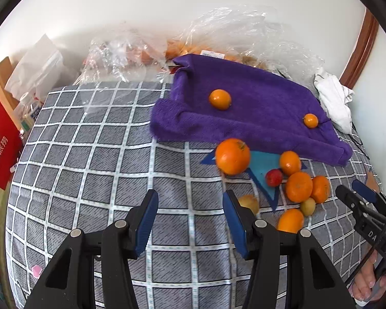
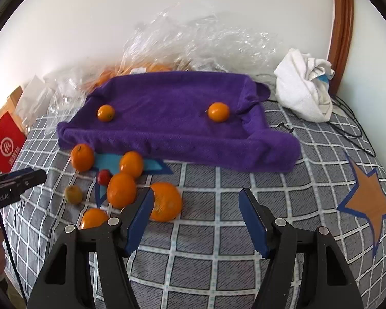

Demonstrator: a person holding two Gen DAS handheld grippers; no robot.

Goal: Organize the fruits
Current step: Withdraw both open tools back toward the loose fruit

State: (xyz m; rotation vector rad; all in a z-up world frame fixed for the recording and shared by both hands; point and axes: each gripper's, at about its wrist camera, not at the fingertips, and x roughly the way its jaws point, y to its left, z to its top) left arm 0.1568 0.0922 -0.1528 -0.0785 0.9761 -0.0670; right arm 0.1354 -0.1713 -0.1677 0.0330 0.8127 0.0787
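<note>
A purple towel (image 1: 257, 113) (image 2: 177, 128), folded up like a shallow tray, lies on the checked bedspread (image 1: 90, 170) with two small oranges (image 1: 220, 99) (image 2: 218, 112) on it. In front of it lies a loose cluster of fruit: a large orange (image 1: 233, 156) (image 2: 166, 200), several smaller oranges (image 1: 299, 186) (image 2: 121, 190), a small red fruit (image 1: 274, 177) (image 2: 103, 177) and a greenish one (image 1: 308, 206) (image 2: 73, 194). My left gripper (image 1: 190, 219) (image 2: 20, 177) stands open over bare bedspread, left of the cluster. My right gripper (image 2: 196, 216) (image 1: 355, 195) is open, nothing between its fingers; the large orange lies just beyond its left finger.
Crumpled clear plastic bags (image 1: 234, 31) (image 2: 193, 41) holding more fruit lie behind the towel against the white wall. A white cloth (image 2: 303, 87) and a black cable (image 2: 352, 128) sit at the right. A red paper bag (image 1: 0, 141) stands at the left edge. An orange star patch (image 2: 368, 198) marks the bedspread.
</note>
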